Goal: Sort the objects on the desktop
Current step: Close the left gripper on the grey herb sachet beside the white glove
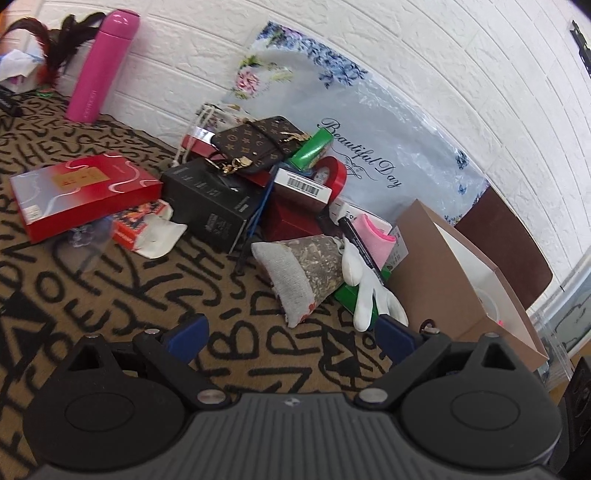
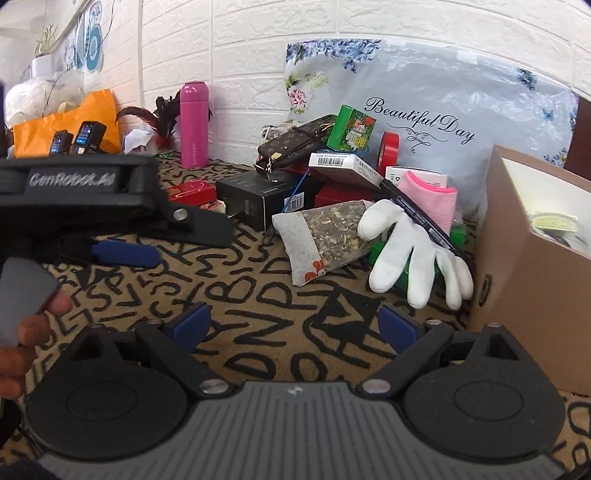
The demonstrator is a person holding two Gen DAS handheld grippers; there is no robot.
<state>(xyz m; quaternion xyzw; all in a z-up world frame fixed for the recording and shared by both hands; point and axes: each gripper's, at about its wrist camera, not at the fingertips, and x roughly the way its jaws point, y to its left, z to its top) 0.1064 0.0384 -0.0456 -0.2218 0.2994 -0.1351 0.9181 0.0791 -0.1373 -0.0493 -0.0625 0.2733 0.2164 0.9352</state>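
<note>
Over on the left, the left gripper hovers low over the lettered worktop, fingers spread and holding nothing. The pile sits mid-worktop against the wall: herb sachet nearest, white glove just beside it, the open cardboard box rightmost, likely the drop spot. The right gripper is also wide open and empty, aimed at the sachet.

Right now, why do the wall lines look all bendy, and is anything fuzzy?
Left wrist view: the fisheye lens curves the brick wall lines and darkens the corners; the red box and the mat look slightly blurred. Right wrist view: the wall bows too; the left gripper, close to the lens, looks soft, while the glove is sharp.
</note>
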